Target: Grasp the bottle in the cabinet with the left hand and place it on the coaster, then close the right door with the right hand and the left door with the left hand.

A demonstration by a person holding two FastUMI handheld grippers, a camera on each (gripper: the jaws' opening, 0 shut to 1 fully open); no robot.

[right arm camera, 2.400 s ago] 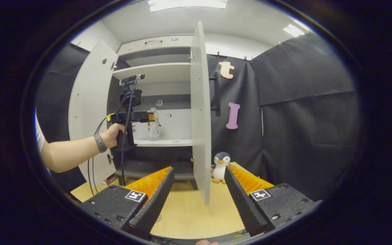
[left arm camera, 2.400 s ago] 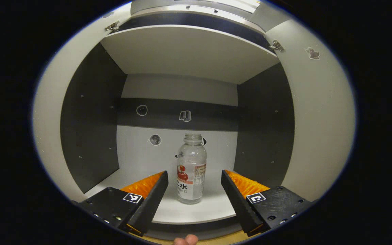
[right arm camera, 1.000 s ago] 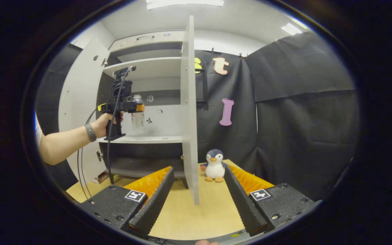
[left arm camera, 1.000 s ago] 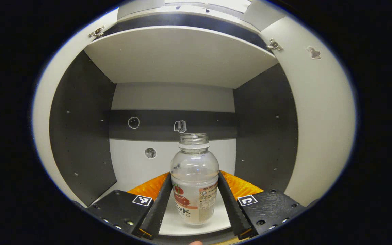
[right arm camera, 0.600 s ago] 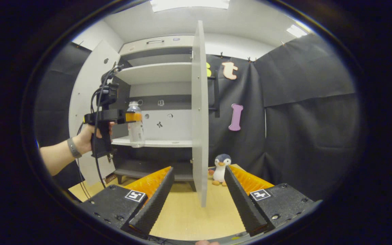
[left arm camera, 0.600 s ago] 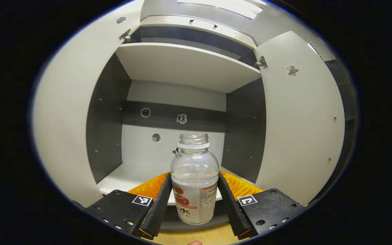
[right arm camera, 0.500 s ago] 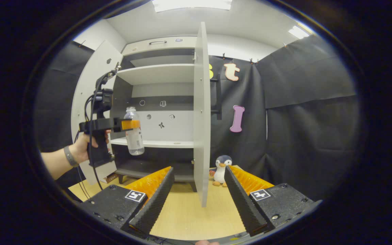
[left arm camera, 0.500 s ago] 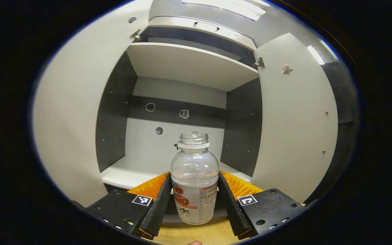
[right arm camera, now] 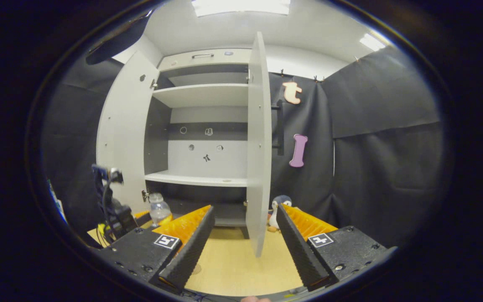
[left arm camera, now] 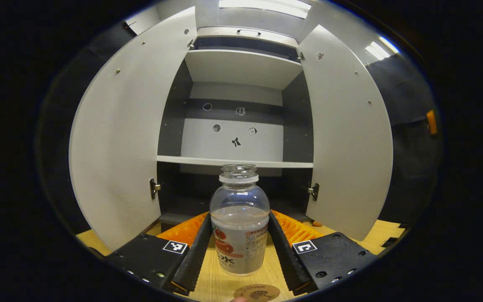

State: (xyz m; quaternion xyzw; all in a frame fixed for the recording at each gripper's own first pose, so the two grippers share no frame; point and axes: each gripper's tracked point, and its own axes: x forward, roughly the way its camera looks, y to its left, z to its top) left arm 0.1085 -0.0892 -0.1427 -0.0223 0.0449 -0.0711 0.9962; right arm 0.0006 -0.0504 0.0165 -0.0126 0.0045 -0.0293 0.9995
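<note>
A clear uncapped bottle (left arm camera: 239,228) with a red-and-white label stands upright between my left gripper's (left arm camera: 238,256) fingers, which press on both its sides. It hangs just above the wooden table, with a round brown coaster (left arm camera: 257,292) at the near edge below it. The cabinet (left arm camera: 235,105) stands ahead, with its left door (left arm camera: 120,138) and right door (left arm camera: 346,134) swung wide. In the right gripper view the bottle (right arm camera: 157,209) shows low at the left, held by the left gripper (right arm camera: 151,218). My right gripper (right arm camera: 243,247) is open over the table, facing the right door's edge (right arm camera: 259,142).
A toy penguin (right arm camera: 278,212) sits on the table (right arm camera: 233,268) right of the right door, partly hidden behind my right finger. The cabinet's middle shelf (right arm camera: 195,179) is bare. A dark door handle (right arm camera: 280,126) juts from the right door's outer face.
My left gripper has pulled back out of the cabinet and come down with the bottle, from shelf height to just above the table near the coaster. The right gripper has barely moved.
</note>
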